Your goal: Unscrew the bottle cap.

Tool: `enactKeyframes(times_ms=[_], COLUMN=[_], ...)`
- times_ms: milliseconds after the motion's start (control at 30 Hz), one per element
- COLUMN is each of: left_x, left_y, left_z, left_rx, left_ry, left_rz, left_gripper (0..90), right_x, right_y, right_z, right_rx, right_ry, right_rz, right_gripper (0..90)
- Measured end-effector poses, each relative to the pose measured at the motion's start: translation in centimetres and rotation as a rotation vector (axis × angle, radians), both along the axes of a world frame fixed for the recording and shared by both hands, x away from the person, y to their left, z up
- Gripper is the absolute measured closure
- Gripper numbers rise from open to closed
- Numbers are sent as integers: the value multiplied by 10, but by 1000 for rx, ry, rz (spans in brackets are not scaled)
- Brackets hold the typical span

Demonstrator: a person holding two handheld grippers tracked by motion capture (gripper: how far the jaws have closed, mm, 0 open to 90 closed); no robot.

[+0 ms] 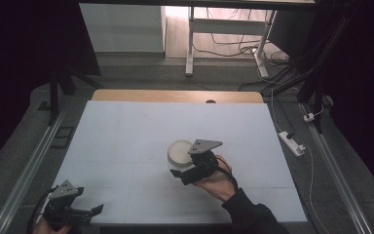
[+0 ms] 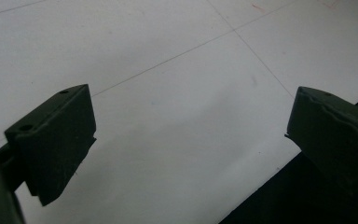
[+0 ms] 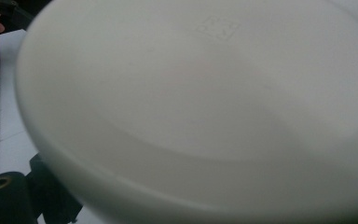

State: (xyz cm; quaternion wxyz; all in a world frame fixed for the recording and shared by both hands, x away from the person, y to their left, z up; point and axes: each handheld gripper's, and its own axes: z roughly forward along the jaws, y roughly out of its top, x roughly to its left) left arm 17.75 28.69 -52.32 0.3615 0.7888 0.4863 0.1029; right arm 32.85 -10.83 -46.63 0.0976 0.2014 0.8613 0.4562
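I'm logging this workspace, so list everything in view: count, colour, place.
bowl: one, white, centre of the table, at the right gripper.
table: one, white top with a wooden far edge.
power strip: one, white, on the floor right of the table.
desk frame: one, white, on the floor beyond the table, cables under it.
left gripper: one, black, near-left corner, jaws open over bare table.
right gripper: one, black, at the bowl's near rim; grip unclear.

Smooth matt white bowl; matt black plastic tongs.
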Motion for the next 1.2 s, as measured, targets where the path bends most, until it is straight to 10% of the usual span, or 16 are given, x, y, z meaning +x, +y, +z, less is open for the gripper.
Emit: enactKeyframes(times_ms=[367, 1200], left_x=[2, 43], left_y=[-1, -44], left_z=[4, 35], left_rx=[-31, -102], left_ry=[-19, -146], left_rz=[-13, -253], left_gripper=[0, 0], right_x=[-2, -7], right_y=[-1, 1], right_z=[1, 2], right_rx=[1, -1], right_ry=[-1, 0], right_rz=[11, 34], right_gripper=[67, 67])
